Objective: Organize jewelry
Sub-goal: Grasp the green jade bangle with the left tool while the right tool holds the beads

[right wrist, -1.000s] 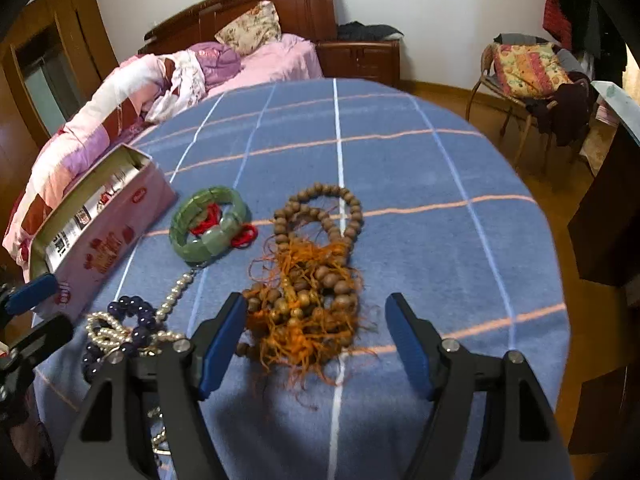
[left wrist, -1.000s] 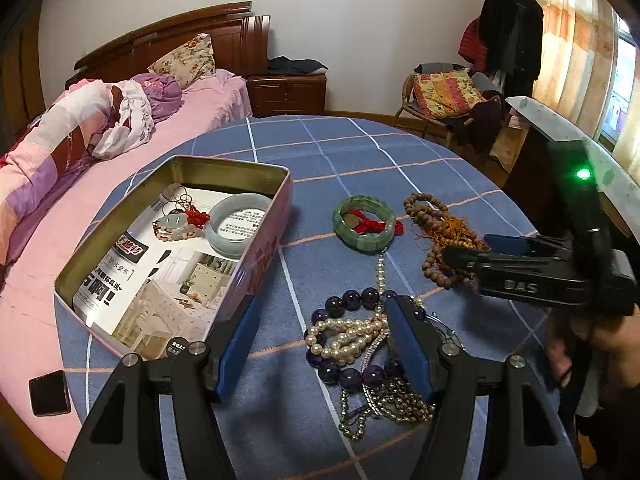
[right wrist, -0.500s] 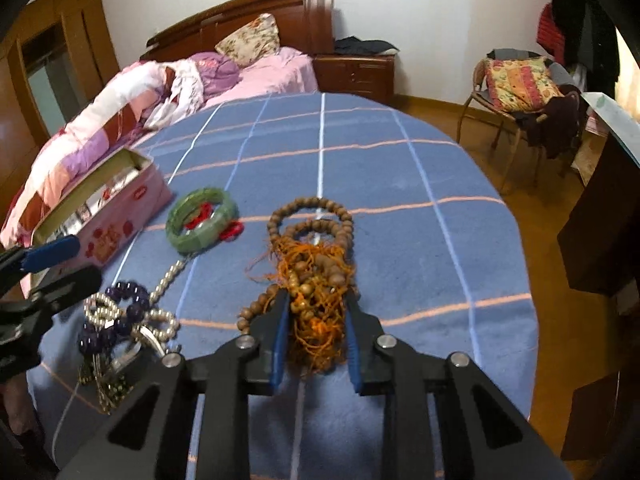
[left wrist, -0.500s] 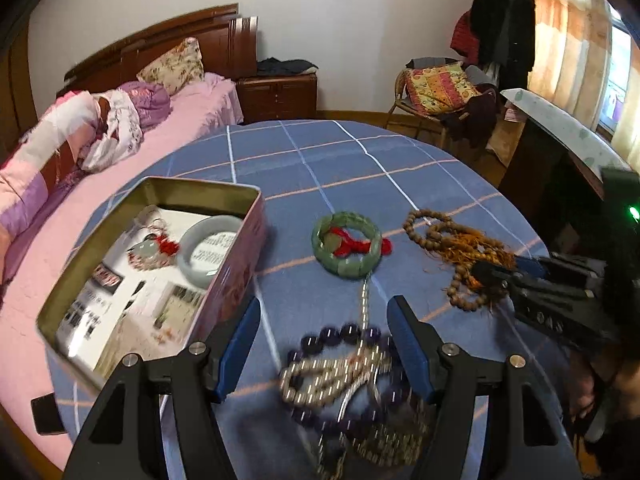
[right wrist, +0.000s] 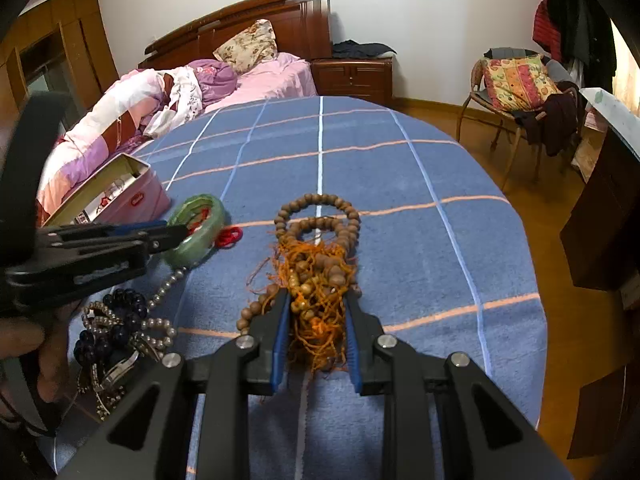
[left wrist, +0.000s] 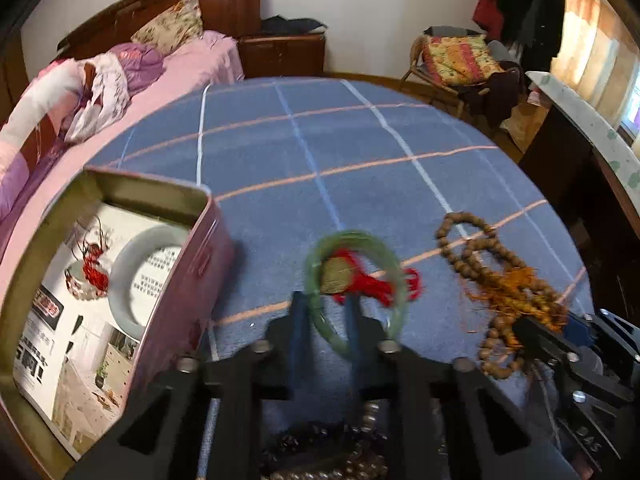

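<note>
My left gripper (left wrist: pixel 323 316) is shut on the near rim of a green jade bangle (left wrist: pixel 362 240) with a red tassel, on the blue checked tablecloth; both show from the side in the right wrist view, the gripper (right wrist: pixel 176 234) and the bangle (right wrist: pixel 204 224). My right gripper (right wrist: pixel 316 312) is shut on a bundle of brown wooden beads with orange threads (right wrist: pixel 316 264), also seen in the left wrist view (left wrist: pixel 492 272). An open pink tin (left wrist: pixel 192 280) at the left holds a pale bangle (left wrist: pixel 132 276) and a small red-corded pendant (left wrist: pixel 86 276).
A tangle of pearl strands, dark purple beads and a chain (right wrist: pixel 116 332) lies at the table's near left. A bed (right wrist: pixel 240 80) stands behind the table, a chair with a cushion (right wrist: pixel 516 80) at the right. The far half of the cloth (right wrist: pixel 320 148) is bare.
My left gripper moved forward past the pearl pile and closed on the green bangle. My right gripper closed on the wooden bead bundle half a second ago and holds it still.
</note>
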`<state>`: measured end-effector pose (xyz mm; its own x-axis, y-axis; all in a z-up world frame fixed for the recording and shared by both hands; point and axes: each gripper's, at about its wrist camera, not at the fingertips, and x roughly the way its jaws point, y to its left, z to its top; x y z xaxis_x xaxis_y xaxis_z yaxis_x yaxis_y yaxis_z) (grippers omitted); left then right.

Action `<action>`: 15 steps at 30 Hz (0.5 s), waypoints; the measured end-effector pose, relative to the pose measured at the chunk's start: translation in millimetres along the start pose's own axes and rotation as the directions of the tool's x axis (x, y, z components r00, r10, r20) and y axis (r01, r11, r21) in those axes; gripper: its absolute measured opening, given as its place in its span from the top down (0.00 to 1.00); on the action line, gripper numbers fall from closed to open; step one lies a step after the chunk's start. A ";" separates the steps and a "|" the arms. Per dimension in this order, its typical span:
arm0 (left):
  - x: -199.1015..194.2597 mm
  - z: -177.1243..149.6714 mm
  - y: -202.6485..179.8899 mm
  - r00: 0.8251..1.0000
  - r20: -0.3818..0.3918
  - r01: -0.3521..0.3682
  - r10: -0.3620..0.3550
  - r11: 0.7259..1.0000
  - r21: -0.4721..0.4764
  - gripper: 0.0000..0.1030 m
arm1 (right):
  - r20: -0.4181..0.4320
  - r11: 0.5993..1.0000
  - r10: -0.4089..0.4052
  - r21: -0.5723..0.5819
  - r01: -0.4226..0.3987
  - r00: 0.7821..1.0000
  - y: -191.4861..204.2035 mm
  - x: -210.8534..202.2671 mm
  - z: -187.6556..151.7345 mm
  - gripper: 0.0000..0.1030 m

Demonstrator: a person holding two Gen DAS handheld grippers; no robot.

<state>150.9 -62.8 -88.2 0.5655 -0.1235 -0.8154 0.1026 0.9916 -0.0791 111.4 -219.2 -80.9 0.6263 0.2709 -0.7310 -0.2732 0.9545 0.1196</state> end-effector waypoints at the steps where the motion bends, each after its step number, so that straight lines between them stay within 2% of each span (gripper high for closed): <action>1: -1.7 -0.9 1.8 1.000 0.007 0.010 -0.010 1.000 -0.004 0.94 | 0.002 1.000 0.002 0.000 -0.002 1.000 -0.4 -0.4 -0.2 0.73; 10: -52.5 -2.7 6.7 0.989 0.140 0.056 -0.053 0.998 -0.023 0.95 | 0.045 0.999 -0.005 -0.032 0.007 0.999 6.9 -7.8 -1.7 0.74; 15: -68.6 6.0 14.3 0.981 0.182 0.080 -0.071 0.996 -0.046 0.95 | 0.075 1.000 0.004 -0.029 -0.002 0.997 7.8 -14.4 0.9 0.74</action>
<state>118.5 -40.4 -30.0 0.6964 -0.1982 -0.6897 0.1097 0.9792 -0.1706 100.9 -215.5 -68.8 0.6780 0.2832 -0.6784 -0.2952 0.9500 0.1015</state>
